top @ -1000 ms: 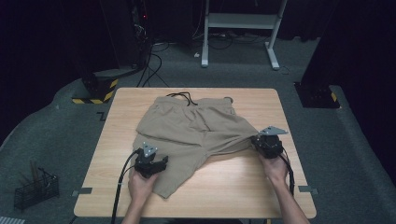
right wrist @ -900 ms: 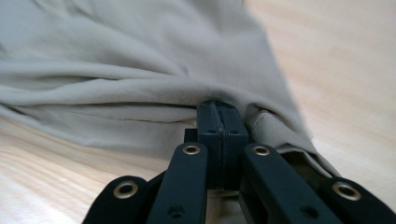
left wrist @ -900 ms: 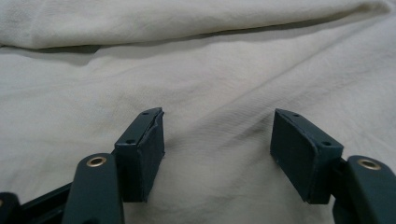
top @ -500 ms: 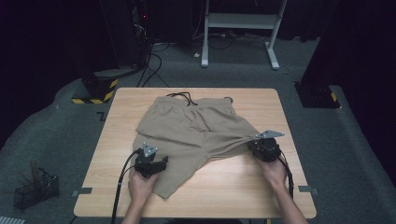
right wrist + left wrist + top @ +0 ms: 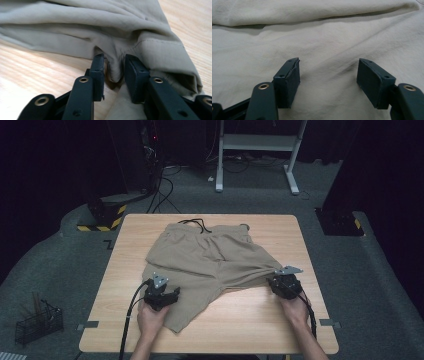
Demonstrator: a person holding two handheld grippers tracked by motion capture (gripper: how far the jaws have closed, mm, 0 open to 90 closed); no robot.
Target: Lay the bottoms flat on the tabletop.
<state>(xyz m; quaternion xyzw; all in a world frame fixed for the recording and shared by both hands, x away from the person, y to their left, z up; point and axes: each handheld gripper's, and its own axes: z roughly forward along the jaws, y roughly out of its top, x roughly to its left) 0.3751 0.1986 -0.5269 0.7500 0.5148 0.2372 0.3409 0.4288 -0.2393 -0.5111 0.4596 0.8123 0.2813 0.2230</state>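
- Khaki cloth covered most of the wooden table point(image 5: 125, 320): one pair of shorts point(image 5: 210, 257) lay flat, waistband and black drawstring point(image 5: 196, 223) at the far edge, both legs pointing toward the person.
- Folding, I judged, had barely begun; neither leg was doubled over, and the garment looked merely spread out.
- On the right, the right gripper point(image 5: 113, 65) had its jaws drawn narrow around a pinched fold of the right leg's hem (cloth sat between the pads, though a sliver of gap showed), so the grasp seemed just about made.
- Over the left leg, the left gripper point(image 5: 328, 75) hovered with jaws wide apart and nothing between them.
- What was left, as far as I could tell: seizing the left hem, then every fold.
- Count: one pair of shorts, two grippers, two hands, one table.
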